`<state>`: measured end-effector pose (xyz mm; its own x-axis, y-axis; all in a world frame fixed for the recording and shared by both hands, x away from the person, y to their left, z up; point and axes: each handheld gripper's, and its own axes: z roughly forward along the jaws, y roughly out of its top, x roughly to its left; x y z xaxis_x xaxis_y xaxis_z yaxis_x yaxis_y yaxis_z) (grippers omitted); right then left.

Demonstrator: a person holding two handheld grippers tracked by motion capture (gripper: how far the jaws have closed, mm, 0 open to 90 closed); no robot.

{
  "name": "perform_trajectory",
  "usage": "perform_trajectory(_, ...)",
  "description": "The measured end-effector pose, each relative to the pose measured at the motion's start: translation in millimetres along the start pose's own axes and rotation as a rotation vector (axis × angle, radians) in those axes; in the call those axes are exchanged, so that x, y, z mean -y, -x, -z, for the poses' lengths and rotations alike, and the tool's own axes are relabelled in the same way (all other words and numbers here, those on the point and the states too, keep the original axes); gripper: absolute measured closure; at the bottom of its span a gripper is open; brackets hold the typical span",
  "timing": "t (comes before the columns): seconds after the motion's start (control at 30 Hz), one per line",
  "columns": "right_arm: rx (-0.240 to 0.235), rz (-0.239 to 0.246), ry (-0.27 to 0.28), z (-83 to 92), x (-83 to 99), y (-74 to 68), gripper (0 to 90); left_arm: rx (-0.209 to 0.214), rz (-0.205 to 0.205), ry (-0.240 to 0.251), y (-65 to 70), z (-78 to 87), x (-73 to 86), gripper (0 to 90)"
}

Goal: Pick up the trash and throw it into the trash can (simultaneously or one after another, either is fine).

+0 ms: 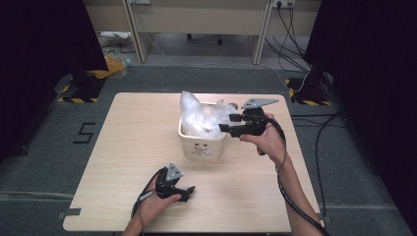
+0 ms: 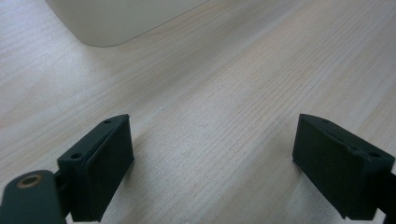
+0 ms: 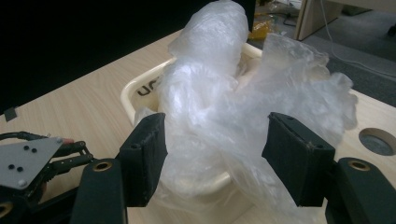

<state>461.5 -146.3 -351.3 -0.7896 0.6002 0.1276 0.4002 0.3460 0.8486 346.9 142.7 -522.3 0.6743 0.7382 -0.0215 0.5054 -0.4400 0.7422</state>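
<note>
- Spilling out of a cream bin (image 1: 200, 146) near the middle of the table (image 1: 128, 147), we see a crumpled clear plastic bag (image 1: 204, 117).
- Our right gripper (image 1: 225, 123) sits at the bin's right rim, jaws parted on either side of the bag's loose folds (image 3: 219, 135), not pinching it.
- Our left gripper (image 1: 191, 191) rests low over bare wood in front of the bin, jaws wide and holding nothing.

Crinkled glossy clear plastic bag (image 3: 224, 107), smooth cream plastic bin (image 1: 201, 147), matt pale wood-grain table (image 1: 133, 128)
</note>
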Motion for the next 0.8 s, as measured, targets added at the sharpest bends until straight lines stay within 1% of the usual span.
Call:
perform_trajectory(0.17, 0.018, -0.006, 0.004, 11.0, 10.4, 3.2, 38.2, -0.001, 0.002, 0.001, 0.1, -0.1, 0.0, 11.5)
perform_trajectory(0.4, 0.034, -0.014, 0.007, 21.1, 24.2, 5.9, 37.3, -0.001, 0.002, 0.001, 0.1, -0.1, 0.0, 11.3)
perform_trajectory(0.8, 0.050, -0.026, 0.026, 35.5, 44.2, 3.7, 35.0, -0.001, 0.003, 0.001, 0.1, -0.1, 0.0, 11.2)
